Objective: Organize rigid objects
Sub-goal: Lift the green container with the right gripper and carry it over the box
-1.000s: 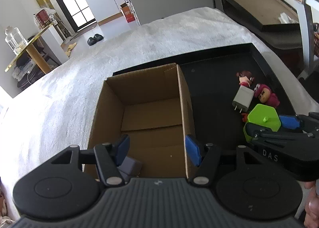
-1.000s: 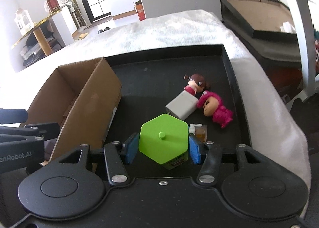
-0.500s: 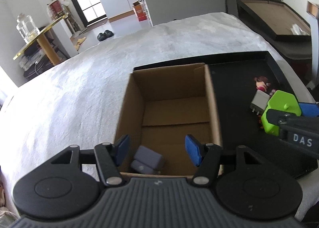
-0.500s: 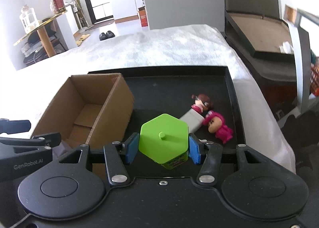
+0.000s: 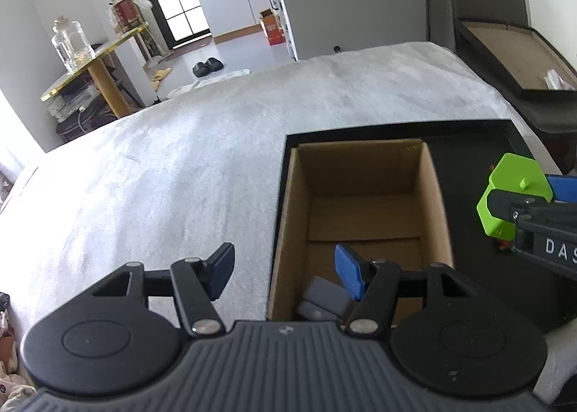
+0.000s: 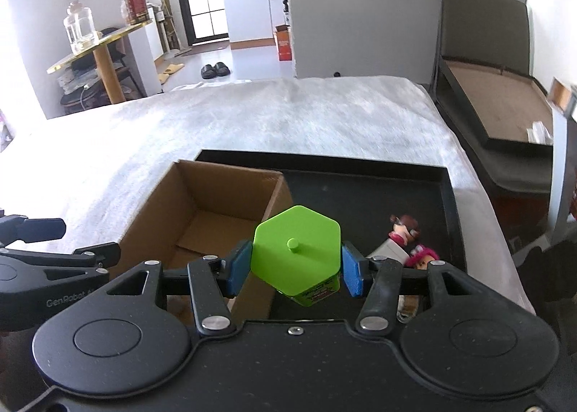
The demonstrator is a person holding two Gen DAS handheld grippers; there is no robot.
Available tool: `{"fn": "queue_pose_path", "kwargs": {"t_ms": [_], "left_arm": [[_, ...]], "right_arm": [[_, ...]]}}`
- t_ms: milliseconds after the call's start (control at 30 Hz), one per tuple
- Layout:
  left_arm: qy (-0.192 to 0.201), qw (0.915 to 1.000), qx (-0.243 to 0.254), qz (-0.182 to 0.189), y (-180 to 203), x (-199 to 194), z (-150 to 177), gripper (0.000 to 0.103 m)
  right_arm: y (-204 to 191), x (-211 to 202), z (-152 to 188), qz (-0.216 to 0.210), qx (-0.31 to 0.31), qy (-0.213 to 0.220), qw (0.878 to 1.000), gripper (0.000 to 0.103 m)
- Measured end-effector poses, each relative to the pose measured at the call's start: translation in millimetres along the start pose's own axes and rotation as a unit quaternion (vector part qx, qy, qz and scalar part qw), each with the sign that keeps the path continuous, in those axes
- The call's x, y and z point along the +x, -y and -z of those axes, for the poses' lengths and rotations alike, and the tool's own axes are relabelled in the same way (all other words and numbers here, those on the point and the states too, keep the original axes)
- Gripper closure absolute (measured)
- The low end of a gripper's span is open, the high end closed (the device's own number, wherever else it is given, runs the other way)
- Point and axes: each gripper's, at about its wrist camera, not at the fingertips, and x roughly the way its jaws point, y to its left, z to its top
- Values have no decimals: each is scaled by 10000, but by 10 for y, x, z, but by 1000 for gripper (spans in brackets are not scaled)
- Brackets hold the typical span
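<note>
My right gripper (image 6: 296, 269) is shut on a green hexagonal container (image 6: 297, 253) and holds it in the air beside the right wall of an open cardboard box (image 6: 216, 206). The container also shows in the left wrist view (image 5: 512, 192), to the right of the box (image 5: 360, 210). My left gripper (image 5: 285, 277) is open and empty, over the box's near left edge. A grey object (image 5: 321, 302) lies in the box's near corner. The box stands in a black tray (image 6: 396, 195).
In the tray to the right lie a brown-haired figurine (image 6: 404, 226), a white charger (image 6: 389, 251) and a pink figurine (image 6: 423, 255). The tray rests on a white fuzzy cover (image 5: 180, 177). A dark framed board (image 6: 505, 113) stands off the right edge.
My right gripper has lifted the green container off the tray and moved it left toward the box. My left gripper has pulled back and shifted left, off the box's middle.
</note>
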Motion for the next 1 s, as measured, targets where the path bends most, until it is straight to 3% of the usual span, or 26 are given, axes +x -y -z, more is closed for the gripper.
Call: {"fn": "queue_pose_path", "kwargs": {"t_ms": [533,733,900,1000], "left_arm": [[-40,9981,-562,231,-457,202,46,45],[-172,9965,-714,395,-523,338,111,53],[-301,9954,-734,529,-517,478,170,72],[-385,9945,-760,606,-494,556,202,73]], "right_arm": [[-467,73,-230,101,-625,-11,9980,51],[-577,151,-269,168,-854,-70,9962,51],[-637,243,-285,178,-968,-132,9951,51],[-661,306,-284,168,-1028,-176,9944,51]]}}
